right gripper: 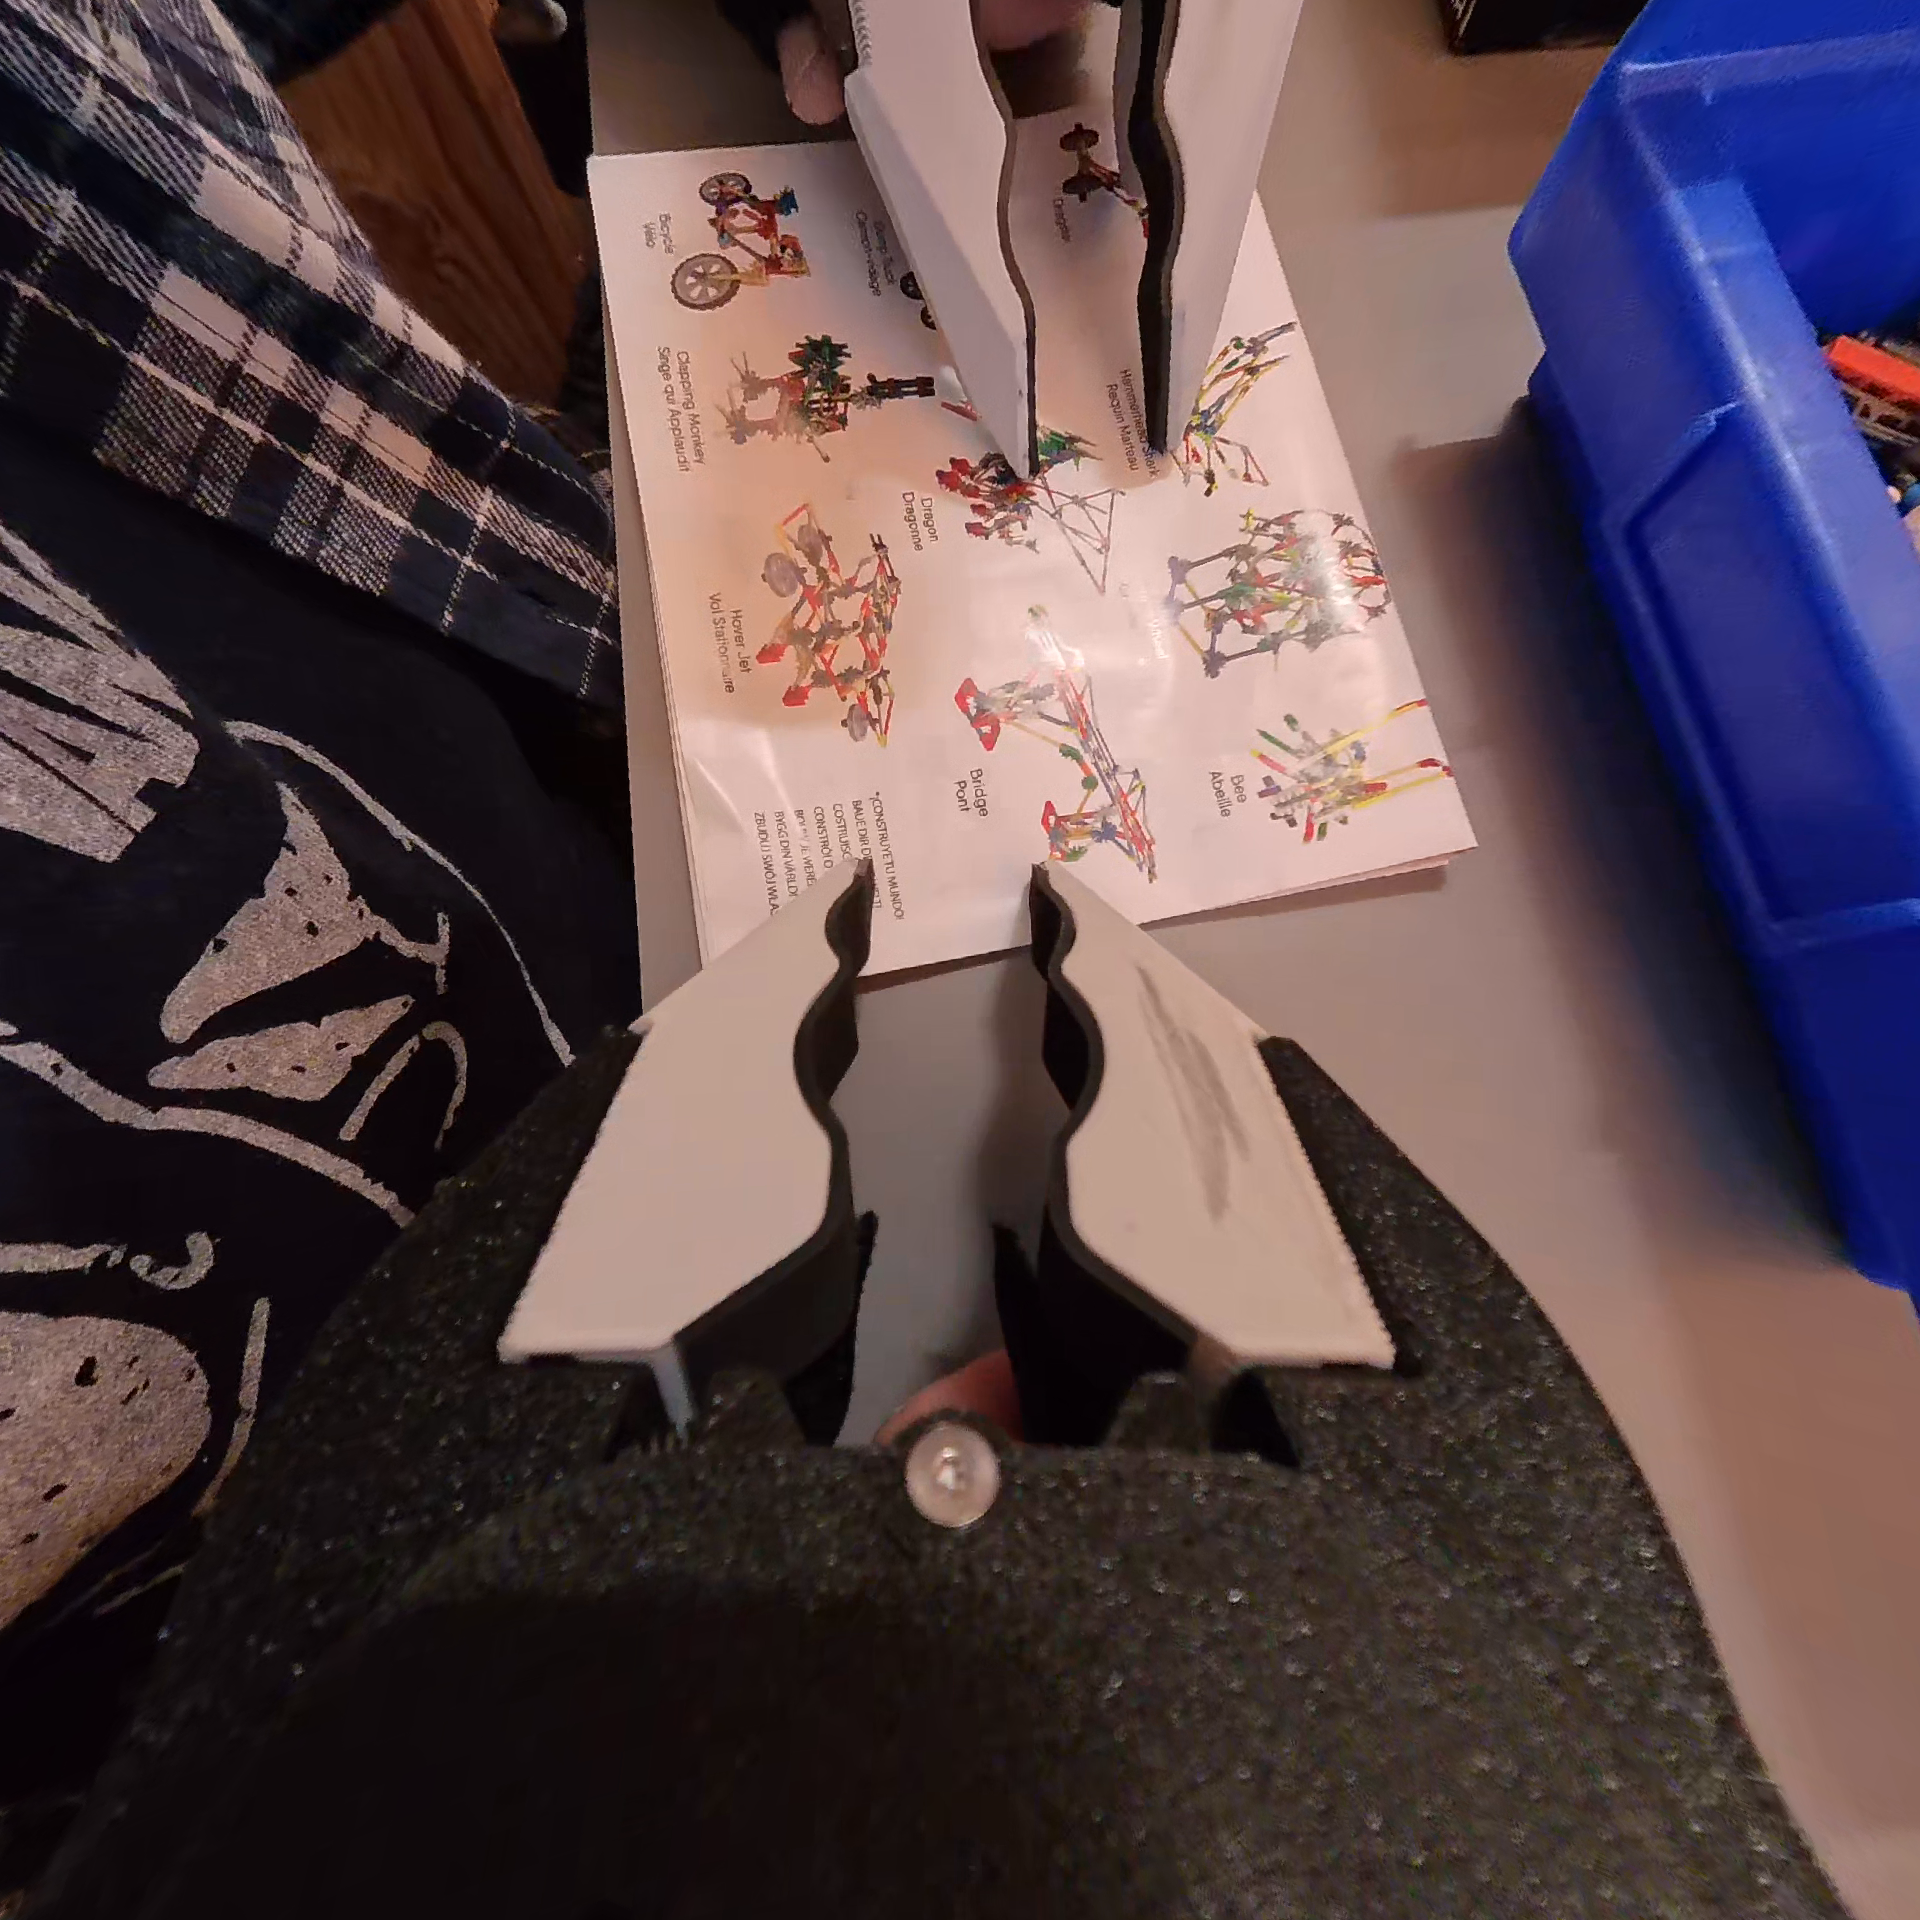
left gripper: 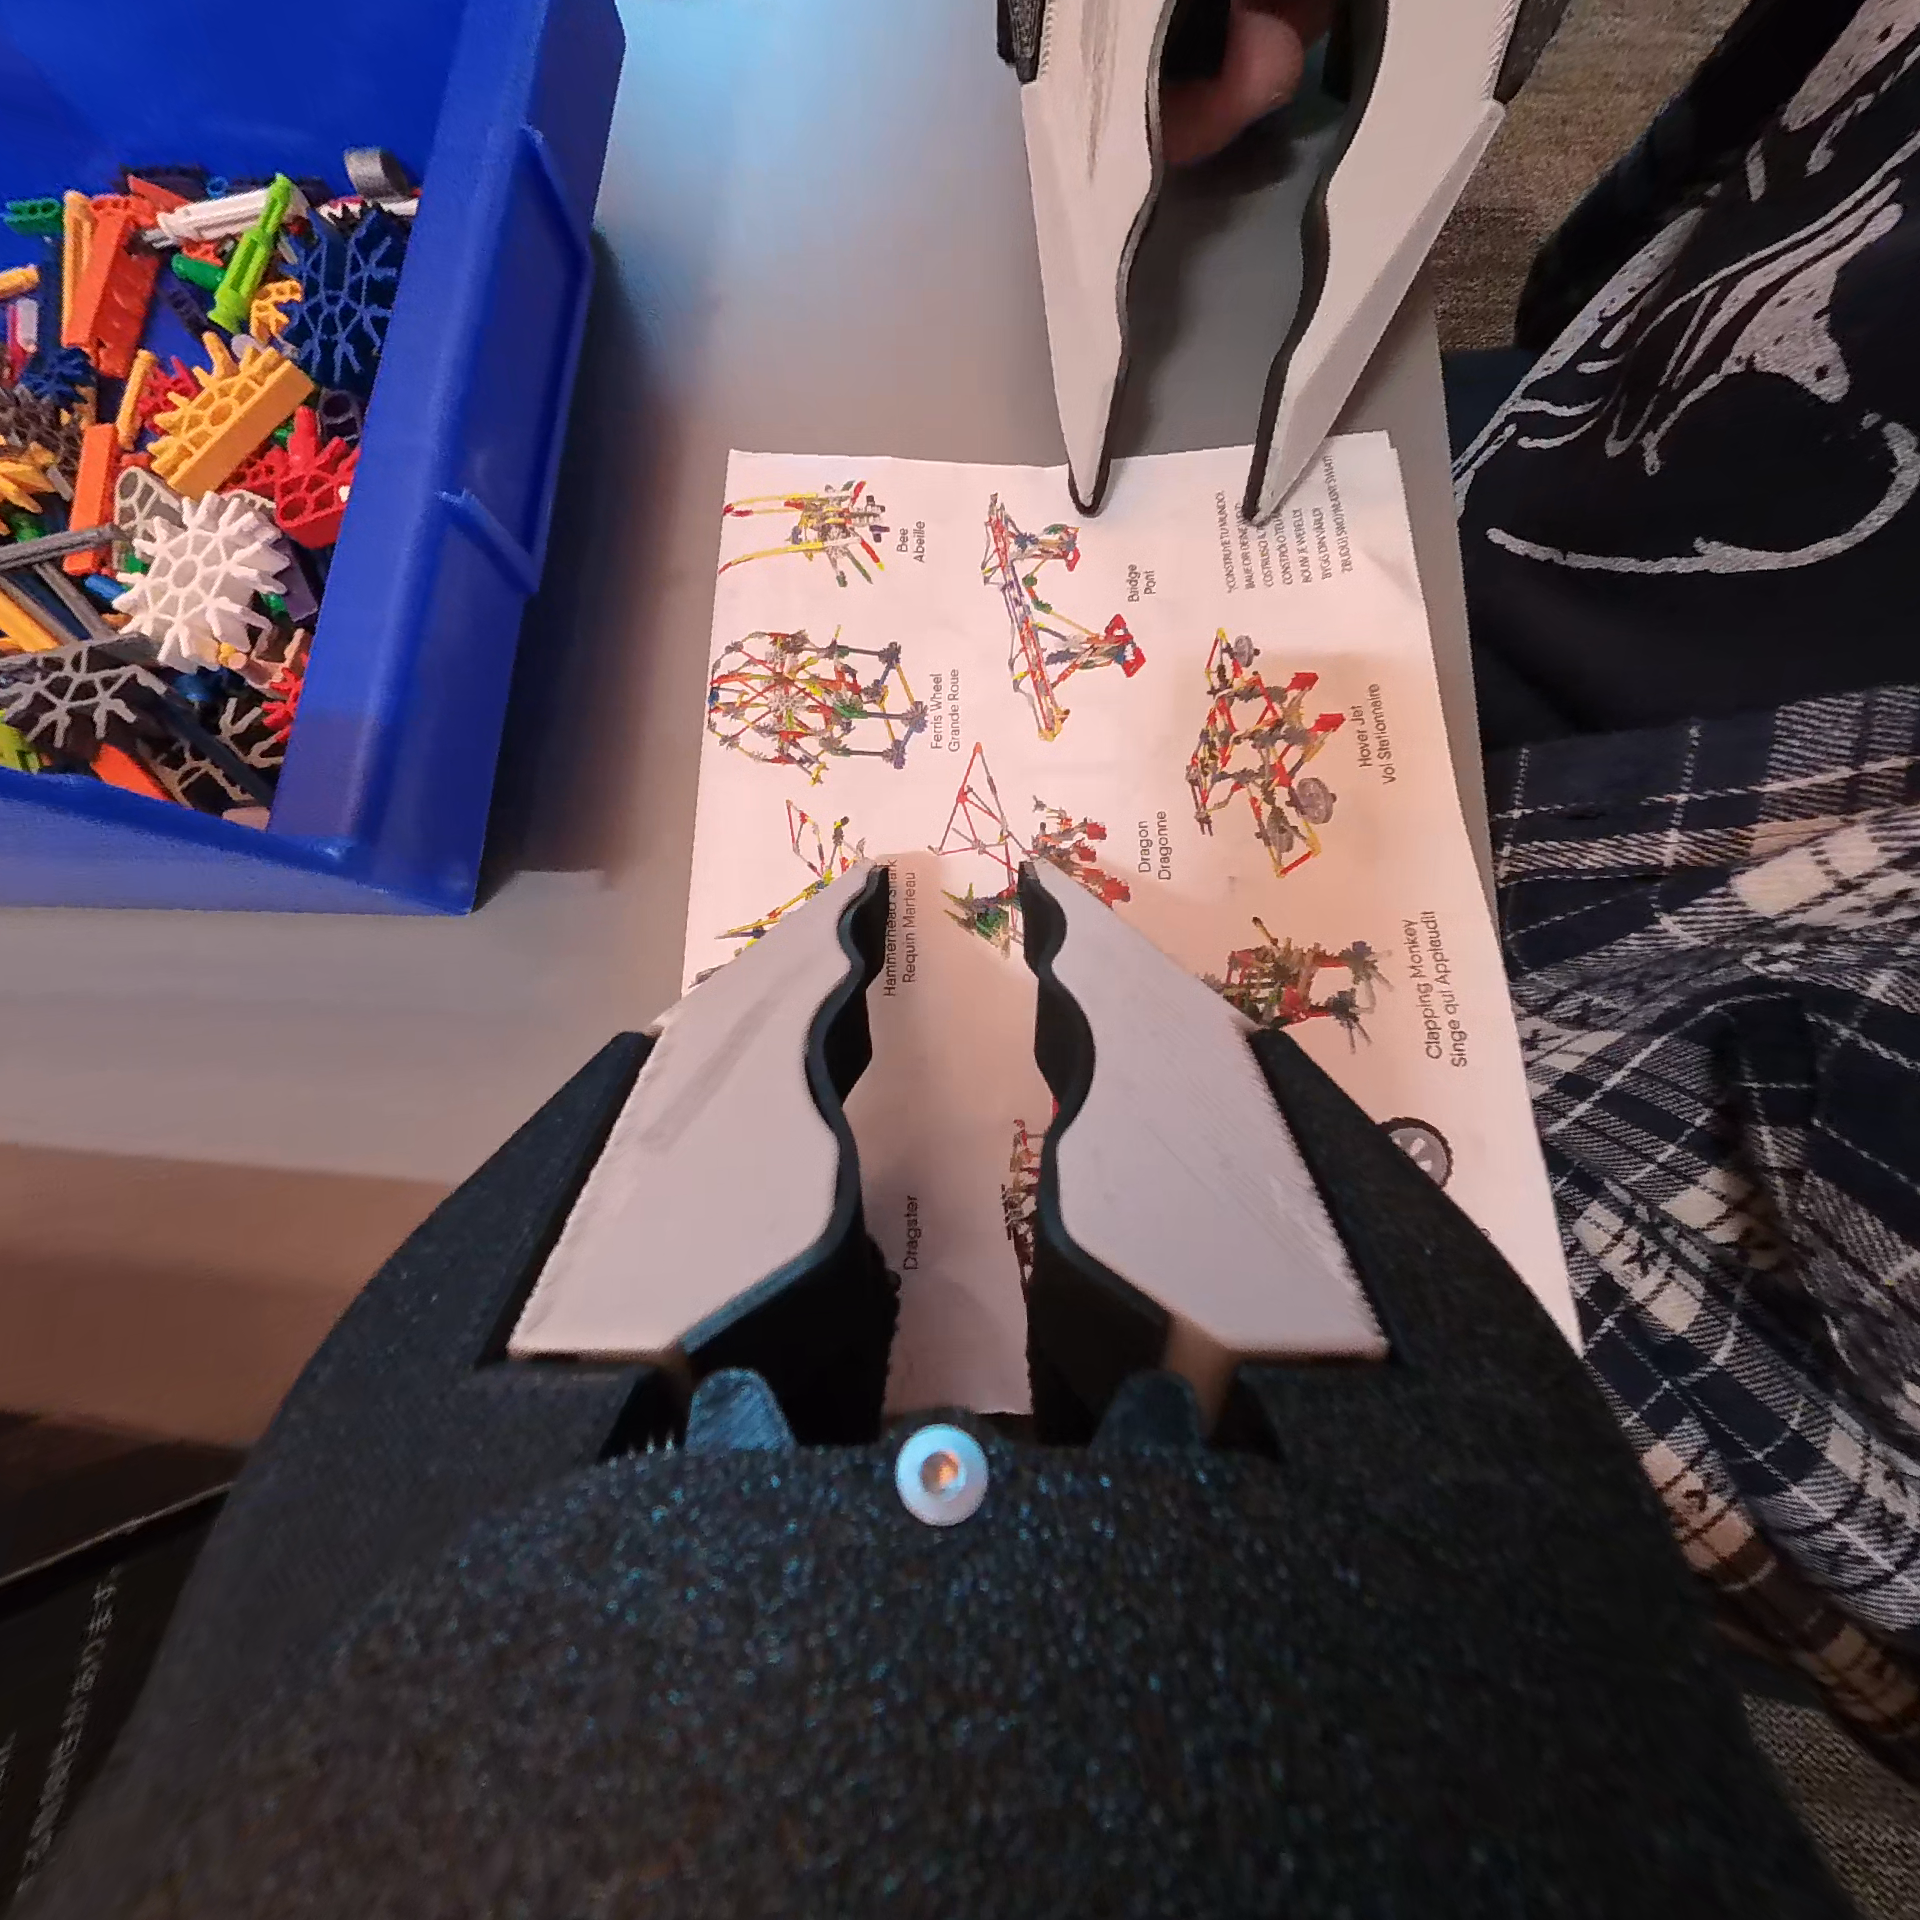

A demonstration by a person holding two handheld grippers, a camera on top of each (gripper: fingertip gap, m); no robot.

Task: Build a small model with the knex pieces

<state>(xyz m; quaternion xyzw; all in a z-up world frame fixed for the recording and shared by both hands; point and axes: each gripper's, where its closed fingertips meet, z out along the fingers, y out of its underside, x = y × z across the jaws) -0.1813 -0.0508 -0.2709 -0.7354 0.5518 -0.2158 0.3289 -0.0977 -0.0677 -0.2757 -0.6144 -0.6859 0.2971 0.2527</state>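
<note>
While a white printed booklet (left gripper: 1091, 727) with colour pictures of rod-and-connector models lies flat on the grey table (left gripper: 810, 260), both grippers sit over it from opposite ends. The left gripper (left gripper: 951, 873) is released, its jaws apart above the middle of the page, nothing between them. The right gripper (right gripper: 948, 878) is likewise spread and empty, its tips just at the booklet's edge nearest it; whether they touch the paper cannot be told. Just beside the booklet stands a blue plastic bin (left gripper: 499, 520) heaped with bright construction pieces (left gripper: 187, 499). A person's dark printed shirt (right gripper: 260, 935) and plaid overshirt (left gripper: 1714, 987) border the table's other side.
</note>
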